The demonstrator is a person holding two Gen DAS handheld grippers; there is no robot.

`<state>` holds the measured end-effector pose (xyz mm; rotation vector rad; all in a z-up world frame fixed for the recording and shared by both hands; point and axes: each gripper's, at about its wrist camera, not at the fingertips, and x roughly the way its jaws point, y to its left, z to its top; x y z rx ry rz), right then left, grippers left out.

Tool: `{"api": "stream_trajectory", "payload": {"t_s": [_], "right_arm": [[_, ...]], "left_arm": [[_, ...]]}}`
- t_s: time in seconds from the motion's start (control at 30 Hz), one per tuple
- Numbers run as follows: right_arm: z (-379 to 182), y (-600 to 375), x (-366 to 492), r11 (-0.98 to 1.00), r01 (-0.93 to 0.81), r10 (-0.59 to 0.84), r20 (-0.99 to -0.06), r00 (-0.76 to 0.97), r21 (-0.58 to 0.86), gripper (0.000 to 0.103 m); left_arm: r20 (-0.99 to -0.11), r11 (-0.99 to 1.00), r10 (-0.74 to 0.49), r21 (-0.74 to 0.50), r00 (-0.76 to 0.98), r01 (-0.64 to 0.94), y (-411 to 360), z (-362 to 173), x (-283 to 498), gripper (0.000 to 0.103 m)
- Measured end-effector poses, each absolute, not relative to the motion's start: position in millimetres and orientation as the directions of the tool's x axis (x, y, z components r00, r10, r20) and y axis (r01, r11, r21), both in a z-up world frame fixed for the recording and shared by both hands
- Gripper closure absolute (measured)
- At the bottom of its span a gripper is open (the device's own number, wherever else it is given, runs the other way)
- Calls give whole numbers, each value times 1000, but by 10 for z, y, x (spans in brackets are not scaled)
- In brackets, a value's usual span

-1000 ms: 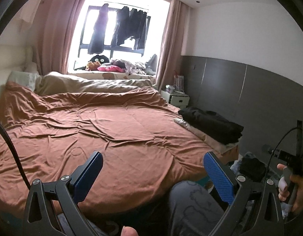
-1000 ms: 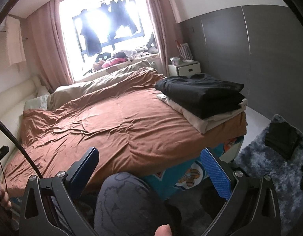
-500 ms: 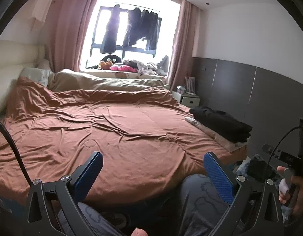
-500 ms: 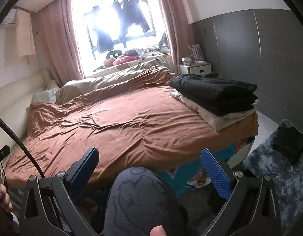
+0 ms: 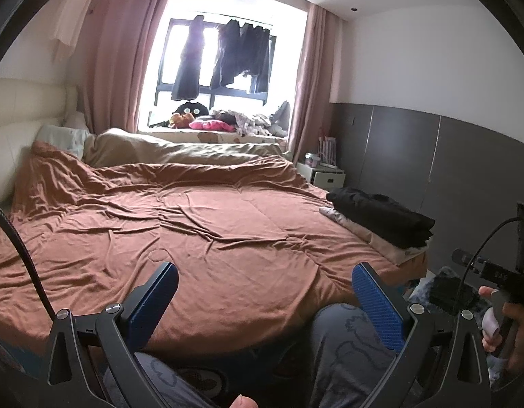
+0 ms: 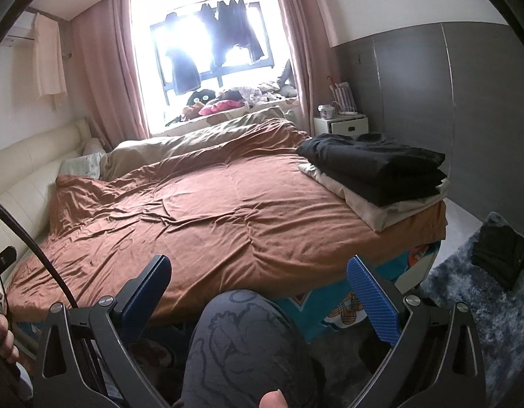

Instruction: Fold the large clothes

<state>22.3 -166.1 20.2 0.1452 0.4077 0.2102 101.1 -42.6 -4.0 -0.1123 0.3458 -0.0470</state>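
- A stack of folded clothes (image 6: 377, 173) sits at the far right corner of the bed: black garments (image 5: 384, 217) on top, a pale cream piece (image 6: 374, 209) beneath, its edge showing past the black ones.
- The stack lies on a rumpled brown duvet (image 5: 200, 224) that covers most of the bed; a beige blanket (image 5: 166, 148) runs along the window side.
- Another dark garment (image 6: 501, 260) lies on a shaggy grey rug (image 6: 472, 302) on the floor, right of the bed.
- The left gripper (image 5: 265, 301) is held low before the near edge of the bed, pointing across the duvet, its blue-padded fingers (image 5: 377, 306) spread wide with nothing between them.
- The right gripper (image 6: 258, 297) is likewise low and level, aimed at the bed, fingers (image 6: 372, 301) wide apart and empty, well short of the stack.
- A knee in grey patterned trousers (image 6: 241, 343) rises between the right gripper's fingers.
- In the left view, the right hand (image 5: 506, 326) wraps the handle of its tool at the frame's right edge.
- Dark clothes (image 5: 224, 57) hang in the bright window beyond.
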Motion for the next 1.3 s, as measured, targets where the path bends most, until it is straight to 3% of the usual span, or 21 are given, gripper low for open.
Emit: {"api": "stream_trajectory", "payload": {"t_s": [1.3], "right_arm": [[240, -1592, 3, 965, -183, 240, -363, 900, 186, 0]], "left_arm": [[-315, 995, -15, -99, 949, -17, -498, -8, 709, 0]]}}
